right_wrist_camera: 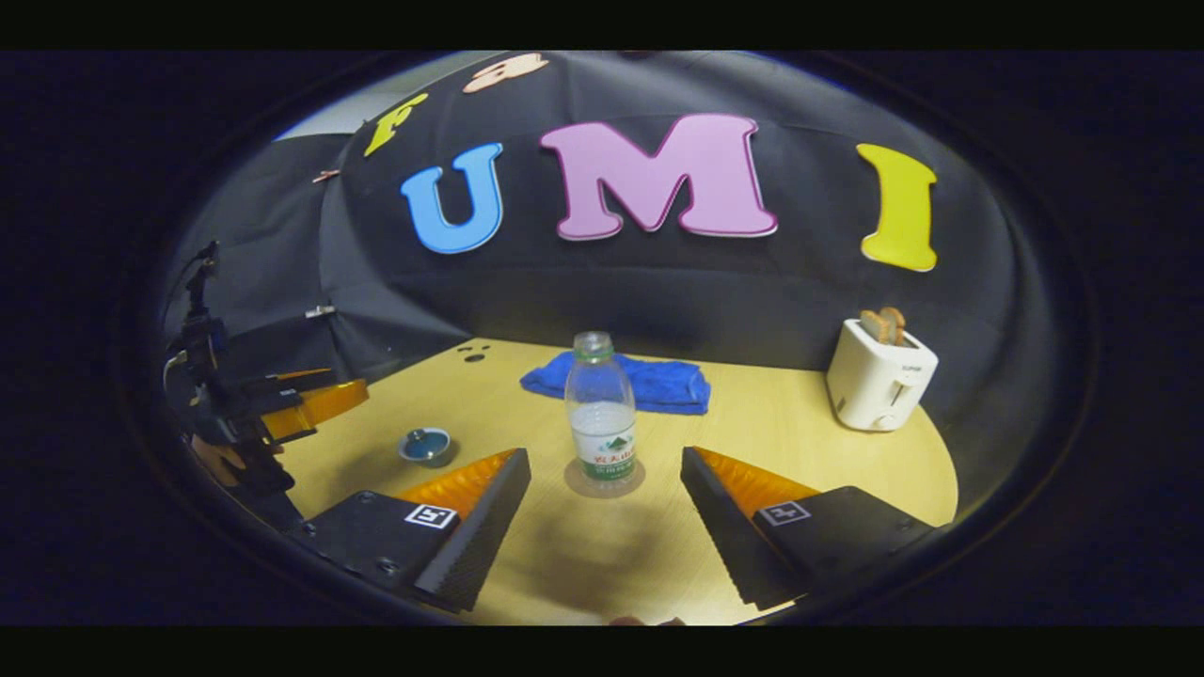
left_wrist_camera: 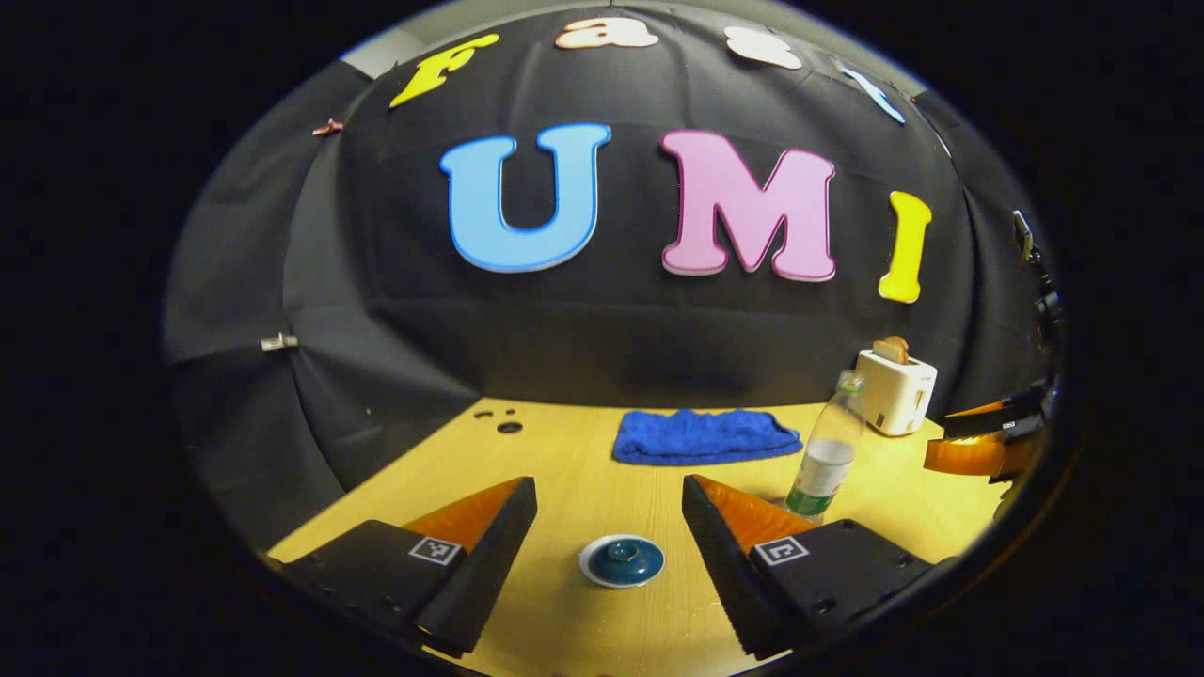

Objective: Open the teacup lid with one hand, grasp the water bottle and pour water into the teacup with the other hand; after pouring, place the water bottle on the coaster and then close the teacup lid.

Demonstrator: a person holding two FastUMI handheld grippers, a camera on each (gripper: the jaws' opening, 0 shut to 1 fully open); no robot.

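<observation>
Standing upright on a round coaster, the bottle has its long axis vertical and its cap at the top, roughly half full. In the left gripper view the bottle leans, which is likely lens distortion near the edge. The right gripper hangs just short of it with fingers spread wide and nothing between them; bare table lies all round the coaster.

The left gripper also has its fingers spread wide, holding nothing, with the teacup low between the tips. Its blue lid is on, knob up. The cup body is hidden beneath the lid from that angle; in the right gripper view the teacup is small and its body hard to make out.

A blue cloth lies folded near the far table edge, well apart from both things. The toaster stands by the far right edge with toast in its slots. Open tabletop separates the teacup from the bottle. The left gripper is partly cut off at the rim of the right gripper view.
</observation>
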